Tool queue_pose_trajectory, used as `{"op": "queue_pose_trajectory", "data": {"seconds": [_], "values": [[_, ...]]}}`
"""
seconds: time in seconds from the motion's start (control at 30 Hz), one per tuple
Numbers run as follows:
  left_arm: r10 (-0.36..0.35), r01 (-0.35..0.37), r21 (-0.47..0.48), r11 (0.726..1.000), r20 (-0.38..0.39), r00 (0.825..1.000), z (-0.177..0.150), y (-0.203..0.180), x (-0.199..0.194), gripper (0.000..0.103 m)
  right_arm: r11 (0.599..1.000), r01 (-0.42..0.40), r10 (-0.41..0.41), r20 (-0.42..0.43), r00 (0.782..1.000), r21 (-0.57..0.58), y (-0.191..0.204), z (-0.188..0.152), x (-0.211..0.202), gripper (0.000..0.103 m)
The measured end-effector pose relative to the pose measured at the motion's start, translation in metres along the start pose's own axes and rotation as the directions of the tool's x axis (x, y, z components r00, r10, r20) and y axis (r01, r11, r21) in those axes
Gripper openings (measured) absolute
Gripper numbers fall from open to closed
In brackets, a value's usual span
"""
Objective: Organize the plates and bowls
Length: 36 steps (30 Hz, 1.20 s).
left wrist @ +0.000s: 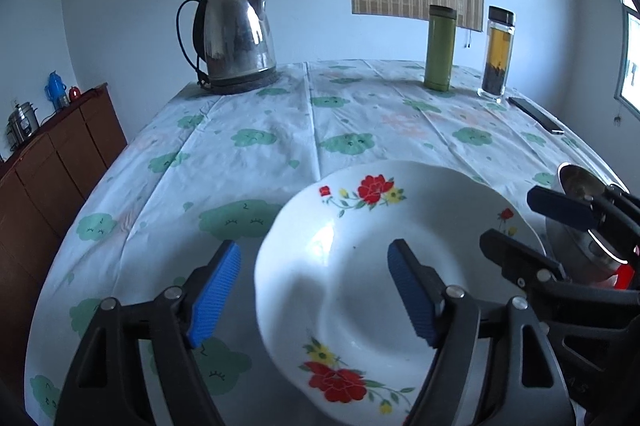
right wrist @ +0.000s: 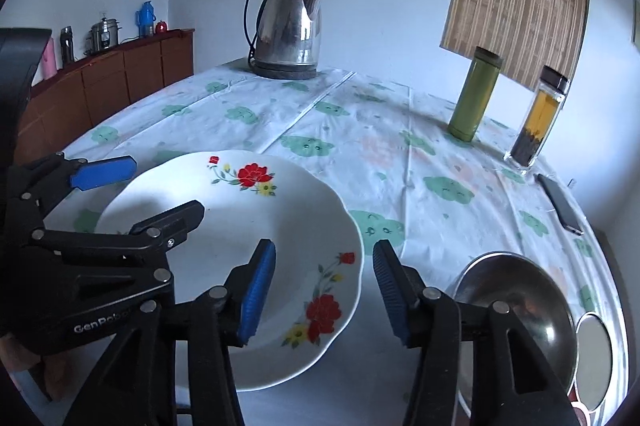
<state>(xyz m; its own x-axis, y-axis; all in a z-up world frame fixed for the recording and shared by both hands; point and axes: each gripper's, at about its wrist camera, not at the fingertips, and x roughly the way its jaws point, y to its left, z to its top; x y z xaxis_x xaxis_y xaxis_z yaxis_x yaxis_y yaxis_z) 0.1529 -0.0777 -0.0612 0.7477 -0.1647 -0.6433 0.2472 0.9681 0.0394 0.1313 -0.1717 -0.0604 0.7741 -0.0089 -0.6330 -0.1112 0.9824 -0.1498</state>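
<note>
A white plate with red flowers on its rim lies on the tablecloth. My left gripper stands open astride the plate's left rim, one blue pad outside it and one over the well. My right gripper is open astride the plate's right rim in the same way. Neither gripper's pads press on the plate. A steel bowl sits just right of my right gripper, partly hidden by its finger.
At the table's far side stand a steel kettle, a green flask and a glass tea bottle. A phone lies near the right edge. A brown cabinet stands left of the table.
</note>
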Motion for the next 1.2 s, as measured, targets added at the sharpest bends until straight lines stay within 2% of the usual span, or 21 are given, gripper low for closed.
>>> {"op": "queue_pose_trajectory", "data": {"seconds": [0.43,0.57,0.8,1.03,1.2], "values": [[0.004,-0.004,-0.009,1.000,0.007,1.000,0.000,0.002,-0.001,0.081,1.000,-0.004,0.004,-0.002,1.000,-0.002,0.003,-0.002,0.000,0.054],[0.003,-0.002,-0.023,1.000,0.028,1.000,0.001,0.006,-0.006,0.087,1.000,-0.007,0.006,0.032,0.999,0.017,0.000,0.000,-0.005,0.054],[0.002,0.000,-0.041,0.999,0.052,0.999,0.002,0.010,-0.010,0.088,0.999,-0.019,0.014,0.100,0.995,0.049,-0.004,0.002,-0.016,0.054],[-0.021,0.024,-0.044,0.999,0.075,0.997,0.002,0.009,-0.015,0.088,0.993,-0.063,0.048,0.152,0.987,0.096,-0.014,-0.002,-0.047,0.054],[-0.008,0.009,-0.017,1.000,0.083,0.997,0.001,0.001,-0.016,0.088,0.991,-0.092,0.075,0.167,0.983,0.097,-0.018,-0.015,-0.074,0.054]]}}
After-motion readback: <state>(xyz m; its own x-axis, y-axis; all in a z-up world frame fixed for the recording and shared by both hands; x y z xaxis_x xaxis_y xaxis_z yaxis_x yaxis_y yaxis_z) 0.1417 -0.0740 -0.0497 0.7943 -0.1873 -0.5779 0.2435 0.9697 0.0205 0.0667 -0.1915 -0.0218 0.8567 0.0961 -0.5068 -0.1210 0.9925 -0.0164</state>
